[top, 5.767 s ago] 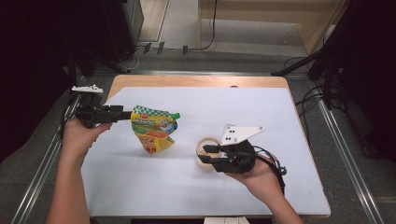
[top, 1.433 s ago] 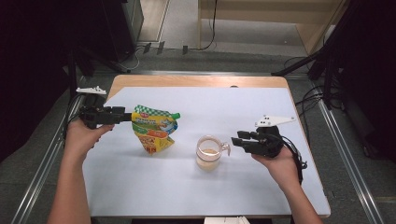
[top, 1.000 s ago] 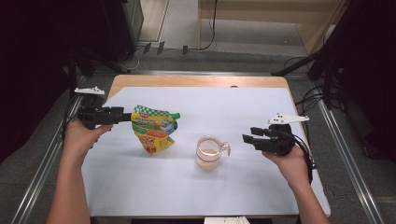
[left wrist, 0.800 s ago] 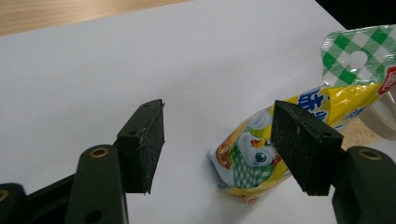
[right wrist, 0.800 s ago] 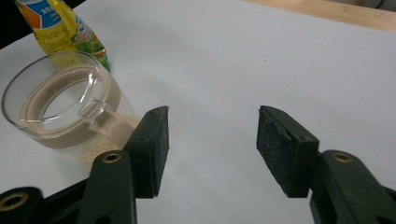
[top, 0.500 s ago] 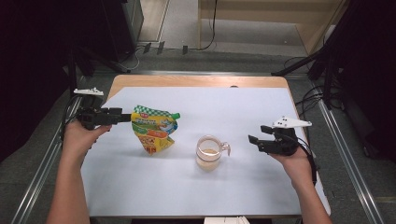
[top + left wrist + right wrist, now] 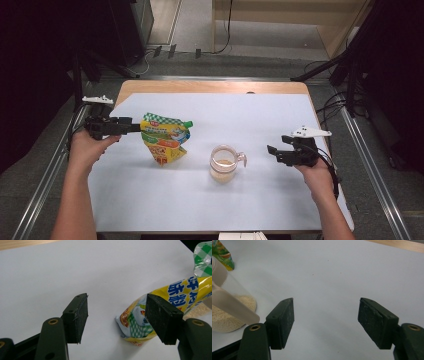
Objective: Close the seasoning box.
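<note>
At left in the high view, the left gripper (image 7: 134, 125) is level with the top edge of the yellow-and-green pouch (image 7: 165, 142), which stands upright on the white table cover (image 7: 280, 120). In the left gripper view its jaws stand wide apart, one pad (image 7: 161, 318) just in front of the pouch (image 7: 160, 307); whether it touches cannot be told, and nothing is clamped. Right of the pouch, near the table's centre, stands the clear handled cup (image 7: 225, 162), free of both grippers, with a shallow layer of pale granules (image 7: 227, 315) on its bottom. At right, the right gripper (image 7: 274, 152) hovers well apart from the cup, jaws wide and empty above bare cover. Judged from this arrangement, some filling of the cup appears done and the cup set down; the pouch remains to be gripped if more is to be poured.
</note>
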A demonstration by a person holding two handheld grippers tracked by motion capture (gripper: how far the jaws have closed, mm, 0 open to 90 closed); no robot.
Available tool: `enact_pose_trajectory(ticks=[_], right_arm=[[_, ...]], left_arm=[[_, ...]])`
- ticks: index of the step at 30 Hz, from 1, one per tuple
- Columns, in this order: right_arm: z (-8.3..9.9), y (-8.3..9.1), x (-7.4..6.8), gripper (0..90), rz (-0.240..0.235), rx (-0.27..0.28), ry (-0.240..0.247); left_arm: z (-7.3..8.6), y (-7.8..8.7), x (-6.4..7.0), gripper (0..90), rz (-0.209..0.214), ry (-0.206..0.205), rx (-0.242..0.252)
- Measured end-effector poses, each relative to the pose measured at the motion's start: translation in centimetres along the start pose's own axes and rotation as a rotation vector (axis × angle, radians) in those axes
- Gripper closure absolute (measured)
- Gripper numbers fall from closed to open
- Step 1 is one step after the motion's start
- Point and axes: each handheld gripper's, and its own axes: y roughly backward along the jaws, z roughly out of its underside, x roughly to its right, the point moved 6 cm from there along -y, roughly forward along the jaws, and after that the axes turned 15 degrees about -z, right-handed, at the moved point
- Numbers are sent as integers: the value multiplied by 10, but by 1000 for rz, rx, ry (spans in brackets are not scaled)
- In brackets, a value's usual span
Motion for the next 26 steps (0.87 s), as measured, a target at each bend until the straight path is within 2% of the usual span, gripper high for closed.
enact_pose_trajectory(ticks=[2, 5, 21, 26], right_arm=[[1, -1, 0, 269, -11, -7, 0], [2, -2, -2, 229, -54, -23, 2], [4, -5, -3, 232, -50, -44, 8], [5, -6, -2, 232, -49, -45, 6]], left_arm=[[0, 0, 0, 359, 0, 0, 2], [0, 0, 0, 359, 0, -1, 1], [1, -2, -1, 353, -6, -2, 3], [1, -3, -3, 329, -14, 18, 10]])
